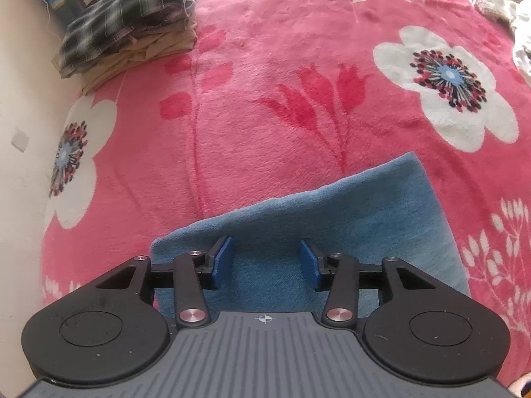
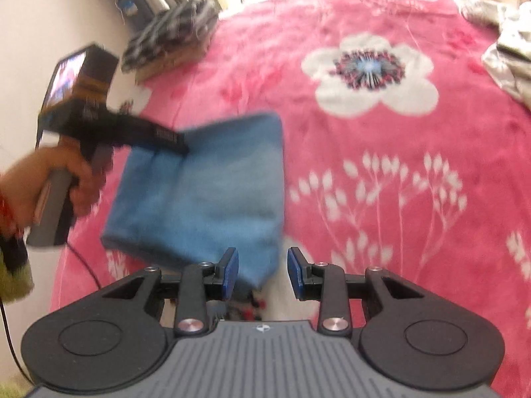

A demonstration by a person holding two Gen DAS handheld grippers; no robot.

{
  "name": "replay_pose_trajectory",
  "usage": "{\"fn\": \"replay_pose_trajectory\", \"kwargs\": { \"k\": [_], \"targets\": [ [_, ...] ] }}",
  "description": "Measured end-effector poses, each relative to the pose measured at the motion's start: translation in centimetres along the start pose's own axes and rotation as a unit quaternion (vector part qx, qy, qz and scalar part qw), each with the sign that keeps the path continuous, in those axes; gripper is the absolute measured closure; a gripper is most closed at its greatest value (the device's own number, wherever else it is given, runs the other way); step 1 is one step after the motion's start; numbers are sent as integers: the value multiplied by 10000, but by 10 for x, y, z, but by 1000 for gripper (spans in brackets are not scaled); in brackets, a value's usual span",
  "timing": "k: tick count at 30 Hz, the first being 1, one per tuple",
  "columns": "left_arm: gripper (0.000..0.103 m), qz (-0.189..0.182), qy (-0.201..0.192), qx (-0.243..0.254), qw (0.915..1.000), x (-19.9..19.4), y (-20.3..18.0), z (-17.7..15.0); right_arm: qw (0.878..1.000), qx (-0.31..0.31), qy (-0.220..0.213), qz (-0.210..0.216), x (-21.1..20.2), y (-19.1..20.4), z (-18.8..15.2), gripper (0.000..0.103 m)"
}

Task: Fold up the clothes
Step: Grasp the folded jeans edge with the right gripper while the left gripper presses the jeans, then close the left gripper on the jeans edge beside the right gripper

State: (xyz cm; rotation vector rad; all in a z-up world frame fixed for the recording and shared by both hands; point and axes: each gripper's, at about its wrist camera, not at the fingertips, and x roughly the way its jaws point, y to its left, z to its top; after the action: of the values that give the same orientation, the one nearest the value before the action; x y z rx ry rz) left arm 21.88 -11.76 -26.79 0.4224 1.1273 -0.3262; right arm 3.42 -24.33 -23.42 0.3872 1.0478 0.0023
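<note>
A folded blue cloth (image 1: 335,232) lies flat on the pink flowered blanket (image 1: 265,83). My left gripper (image 1: 265,258) is open and hovers over the cloth's near left part with nothing between its blue pads. In the right wrist view the same cloth (image 2: 205,192) lies left of centre, and the left gripper (image 2: 179,144) reaches over its far left edge, held by a hand. My right gripper (image 2: 263,272) is open and empty, just above the cloth's near right corner. The right wrist view is blurred.
A stack of folded clothes (image 1: 132,23), plaid on top and beige below, sits at the blanket's far left corner by the wall; it also shows in the right wrist view (image 2: 172,36). Loose pale garments (image 2: 507,53) lie at the far right. A cable (image 2: 83,262) trails at left.
</note>
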Motion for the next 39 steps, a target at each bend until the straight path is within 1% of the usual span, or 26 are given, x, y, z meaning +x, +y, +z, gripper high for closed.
{"fn": "replay_pose_trajectory", "kwargs": {
  "k": [3,7,11,14,24,29,33,39],
  "targets": [
    [52,40,32,31,10000,-4,-2,1,9999,-135,-60,33,14,7,9,68],
    [51,66,30,82,9999,-10,-3,-1,9995,-287,61,124,40,20,12,68],
    [48,65,138,68,9999,-11,-5,-2,9976,-526,442,62,75,28,0,68],
    [46,58,208,76,9997,-12,-7,-4,9964,-701,481,-34,93,30,-10,67],
    [43,45,314,56,9995,-12,-7,-10,9958,-722,571,-14,96,29,-6,66],
    [43,93,345,85,9993,-11,-7,-12,9957,-743,559,-12,94,32,-7,62],
    [43,121,337,66,9993,-11,-6,-12,9952,-797,565,-5,95,34,-8,56],
    [42,137,337,33,9993,-10,-5,-13,9951,-817,549,-29,95,36,-9,54]
  ]
}}
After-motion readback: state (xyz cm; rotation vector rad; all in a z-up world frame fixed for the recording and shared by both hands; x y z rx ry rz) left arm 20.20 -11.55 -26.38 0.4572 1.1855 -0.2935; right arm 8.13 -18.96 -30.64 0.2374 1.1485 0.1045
